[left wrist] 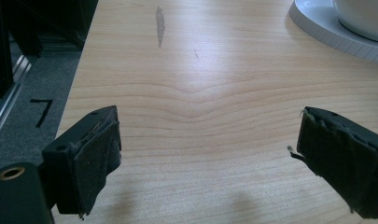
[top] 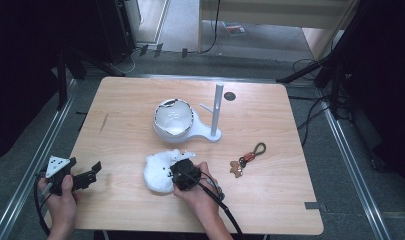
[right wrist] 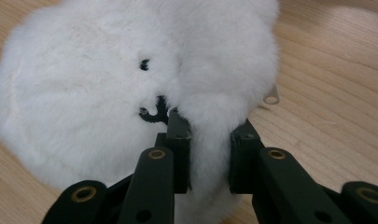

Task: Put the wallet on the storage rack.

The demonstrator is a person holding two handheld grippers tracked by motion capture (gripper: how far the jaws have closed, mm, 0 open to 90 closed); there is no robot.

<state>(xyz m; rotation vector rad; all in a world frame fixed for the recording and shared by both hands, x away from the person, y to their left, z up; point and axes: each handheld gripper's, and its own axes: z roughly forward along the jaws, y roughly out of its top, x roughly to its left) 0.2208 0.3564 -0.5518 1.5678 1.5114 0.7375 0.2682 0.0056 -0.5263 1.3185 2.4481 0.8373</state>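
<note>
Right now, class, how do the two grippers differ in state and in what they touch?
The right gripper is shut on the plush; the left gripper is open with nothing between its jaws. The right one sits mid-table at the plush; the left one sits near the table edge. Both have black jaws.

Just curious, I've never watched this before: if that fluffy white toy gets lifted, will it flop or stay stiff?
Probably floppy: the white plush toy bulges softly where the right hand-held gripper pinches its fur. Likely light, and unlikely to slip.

White fluffy plush toy, black fingers, pale wood-grain table, white stand.
</note>
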